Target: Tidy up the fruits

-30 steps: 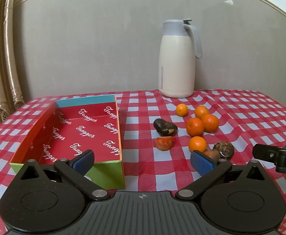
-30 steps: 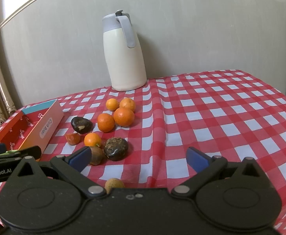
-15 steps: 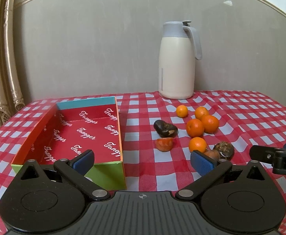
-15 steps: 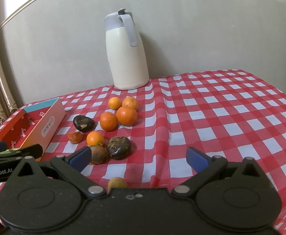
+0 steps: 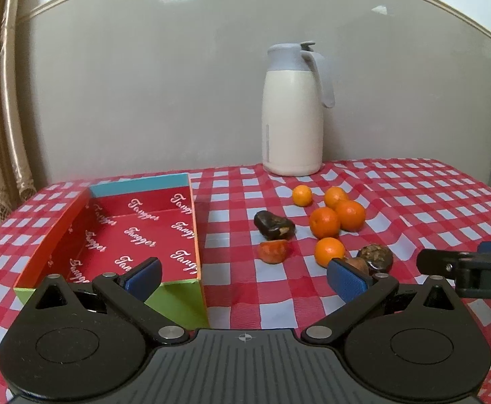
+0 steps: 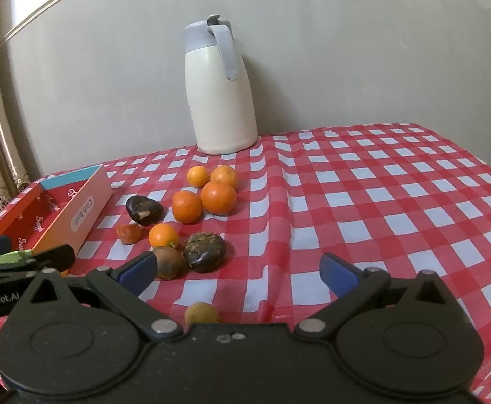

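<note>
1. My left tongs [image 5: 243, 277] are spread wide and hold nothing.
2. My right tongs [image 6: 237, 271] are spread wide too.
3. The oranges [image 5: 336, 217] sit mid-frame on the bench [image 5: 414, 202].
4. The red box [image 5: 127, 235] is at lower left.

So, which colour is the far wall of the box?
Light blue; the far wall of the box shows best in the left wrist view.
</note>
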The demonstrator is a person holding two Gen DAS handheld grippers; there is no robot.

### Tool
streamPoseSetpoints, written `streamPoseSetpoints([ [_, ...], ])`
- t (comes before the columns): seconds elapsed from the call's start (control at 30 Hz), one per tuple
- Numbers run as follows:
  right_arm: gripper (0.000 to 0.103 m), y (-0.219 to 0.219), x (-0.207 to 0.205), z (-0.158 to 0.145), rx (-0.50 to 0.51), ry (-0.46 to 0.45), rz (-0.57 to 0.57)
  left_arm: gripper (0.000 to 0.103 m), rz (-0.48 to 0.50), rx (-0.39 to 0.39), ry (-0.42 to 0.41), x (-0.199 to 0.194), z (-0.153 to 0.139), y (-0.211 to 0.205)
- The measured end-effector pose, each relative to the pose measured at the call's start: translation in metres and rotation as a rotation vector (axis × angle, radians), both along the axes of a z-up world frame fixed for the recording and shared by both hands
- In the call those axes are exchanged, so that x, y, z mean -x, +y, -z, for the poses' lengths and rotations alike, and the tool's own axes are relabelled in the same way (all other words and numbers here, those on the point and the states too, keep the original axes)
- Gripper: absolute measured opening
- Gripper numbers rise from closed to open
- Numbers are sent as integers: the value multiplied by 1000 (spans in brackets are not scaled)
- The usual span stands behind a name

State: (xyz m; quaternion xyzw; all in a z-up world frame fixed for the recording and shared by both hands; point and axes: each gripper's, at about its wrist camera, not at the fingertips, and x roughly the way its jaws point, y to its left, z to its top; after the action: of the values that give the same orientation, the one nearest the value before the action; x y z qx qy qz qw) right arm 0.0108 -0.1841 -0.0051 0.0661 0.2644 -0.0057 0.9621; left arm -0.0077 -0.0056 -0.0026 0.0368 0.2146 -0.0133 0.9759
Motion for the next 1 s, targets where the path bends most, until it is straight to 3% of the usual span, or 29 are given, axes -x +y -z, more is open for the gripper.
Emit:
streamPoseSetpoints([
  [1.0, 103, -4, -1, -1, -35, -6, 16, 103, 2, -5, -6, -1, 1, -3],
])
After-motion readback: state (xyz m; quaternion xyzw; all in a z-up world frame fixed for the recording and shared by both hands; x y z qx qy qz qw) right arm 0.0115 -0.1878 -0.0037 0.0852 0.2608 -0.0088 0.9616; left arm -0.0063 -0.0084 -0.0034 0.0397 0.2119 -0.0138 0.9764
